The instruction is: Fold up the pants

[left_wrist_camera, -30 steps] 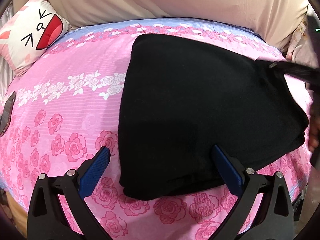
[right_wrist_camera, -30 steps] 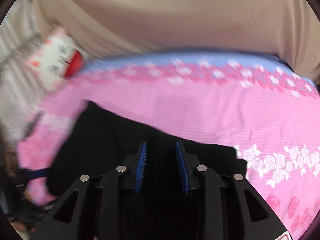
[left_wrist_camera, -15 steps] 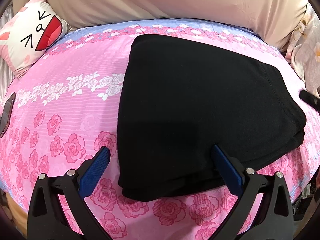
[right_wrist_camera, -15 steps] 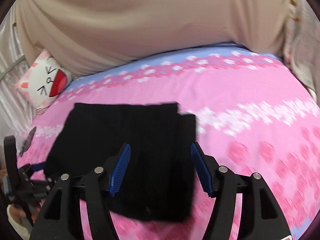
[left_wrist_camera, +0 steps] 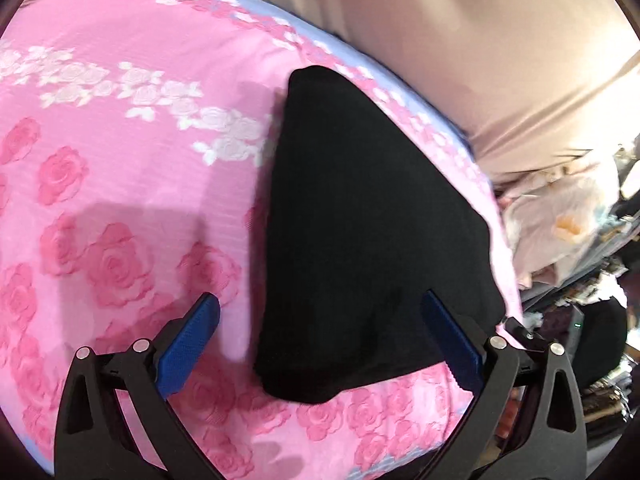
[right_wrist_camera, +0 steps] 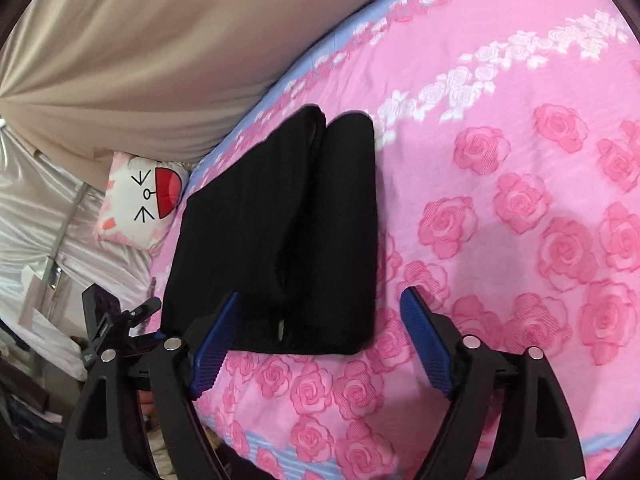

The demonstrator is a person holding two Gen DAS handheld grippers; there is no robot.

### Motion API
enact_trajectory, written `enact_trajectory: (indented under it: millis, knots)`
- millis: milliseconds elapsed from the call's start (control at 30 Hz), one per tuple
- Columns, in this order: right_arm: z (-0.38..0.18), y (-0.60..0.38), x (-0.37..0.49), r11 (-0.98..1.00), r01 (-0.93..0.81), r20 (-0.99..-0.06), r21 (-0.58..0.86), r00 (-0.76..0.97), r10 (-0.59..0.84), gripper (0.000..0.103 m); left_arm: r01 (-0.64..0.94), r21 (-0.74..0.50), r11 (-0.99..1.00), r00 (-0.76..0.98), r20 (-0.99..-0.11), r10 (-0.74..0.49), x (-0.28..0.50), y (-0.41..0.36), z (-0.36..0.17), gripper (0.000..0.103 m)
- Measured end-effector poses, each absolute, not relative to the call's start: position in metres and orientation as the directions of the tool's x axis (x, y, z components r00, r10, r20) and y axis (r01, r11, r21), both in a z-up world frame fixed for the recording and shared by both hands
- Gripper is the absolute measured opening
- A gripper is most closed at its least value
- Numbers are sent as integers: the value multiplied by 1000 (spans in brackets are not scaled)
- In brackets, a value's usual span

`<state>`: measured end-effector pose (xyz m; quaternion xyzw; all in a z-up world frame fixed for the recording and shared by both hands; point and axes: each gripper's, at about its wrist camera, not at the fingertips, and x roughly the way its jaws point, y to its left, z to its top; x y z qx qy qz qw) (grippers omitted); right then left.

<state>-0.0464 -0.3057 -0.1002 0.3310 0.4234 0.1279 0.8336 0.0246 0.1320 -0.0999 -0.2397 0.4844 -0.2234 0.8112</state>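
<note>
The black pants [left_wrist_camera: 360, 232] lie folded into a thick, compact stack on the pink rose-print bedspread [left_wrist_camera: 120, 184]. In the right wrist view the pants [right_wrist_camera: 280, 232] show two folded layers side by side. My left gripper [left_wrist_camera: 320, 336] hovers wide open over the near end of the stack, pads not pressing it. The jaws of my right gripper [right_wrist_camera: 320, 328] are opening, wide apart above the pants' near edge with nothing gripped. The left gripper [right_wrist_camera: 132, 328] also shows at the lower left of the right wrist view.
A cartoon-face pillow [right_wrist_camera: 144, 196] lies at the head of the bed beside a beige curtain [right_wrist_camera: 140, 60]. Silvery fabric [right_wrist_camera: 36, 216] hangs on the left. Past the bed's edge, a heap of light clothes [left_wrist_camera: 560, 216] and dark clutter fill the right side.
The right gripper let go of the pants, opened wide and pulled back. Both cameras rolled and swung sideways, so the folded stack now lies diagonally. The left gripper stayed open.
</note>
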Motion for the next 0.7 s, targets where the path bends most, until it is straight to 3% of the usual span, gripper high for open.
enact_trajectory:
  millis: [167,267,467,700]
  knots:
    - [-101,-288,-26,720,25,-594,693,586,551,88,183,-590,787,411,-681,-606,36,116,-98,98]
    - [-100,-275,-9,745,-16,-604,667,573,554,98,217,-593,776,387,-677,-626,46,106,-98,98]
    - [-101,-268,3,775,-52,-619,629,570,541,98,219,-517,827,430,-710,-558,54,88,-98,98]
    - [-100,-261,-2,810,-77,-618,582,606,501,98,255,-457,852,548,-658,-516,37,80,-101,98]
